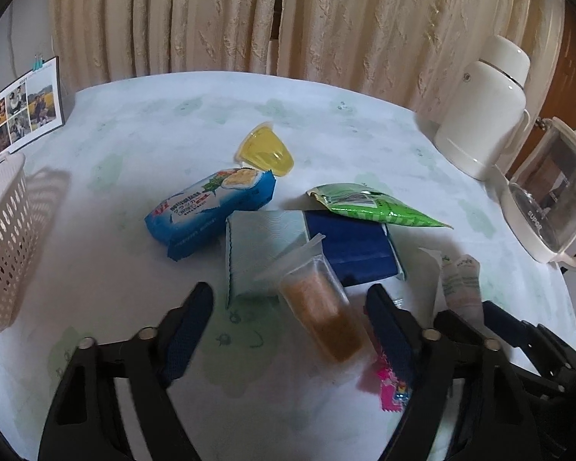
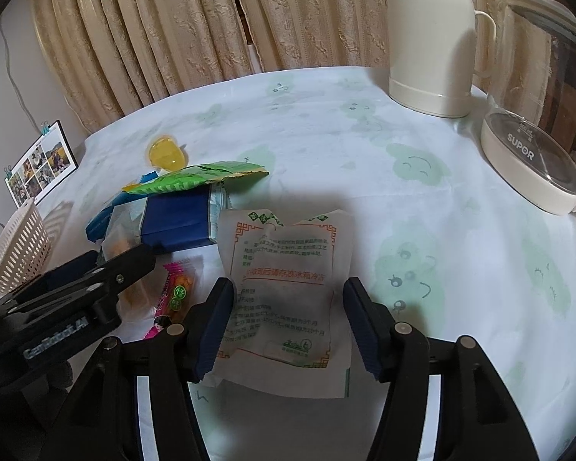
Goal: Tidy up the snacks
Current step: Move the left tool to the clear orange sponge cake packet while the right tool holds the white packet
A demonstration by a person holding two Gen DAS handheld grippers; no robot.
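Snacks lie heaped mid-table: a yellow jelly cup [image 1: 265, 150], a blue biscuit pack [image 1: 211, 211], a pale-and-navy pack [image 1: 311, 249], a green pouch [image 1: 368, 205] and a clear packet of orange-brown filling [image 1: 318, 303]. My left gripper [image 1: 290, 330] is open, its fingers either side of the clear packet; a pink candy [image 1: 391, 388] lies by its right finger. In the right wrist view my right gripper [image 2: 288, 326] is open astride a white printed packet [image 2: 288, 288]. The left gripper's body [image 2: 65, 307] shows at the left there.
A cream lattice basket [image 1: 2, 246] stands at the table's left edge, a photo card [image 1: 19, 115] behind it. A cream thermos [image 1: 484, 107] and a glass SUPOR kettle [image 1: 553, 199] stand at the back right. Curtains hang behind the table.
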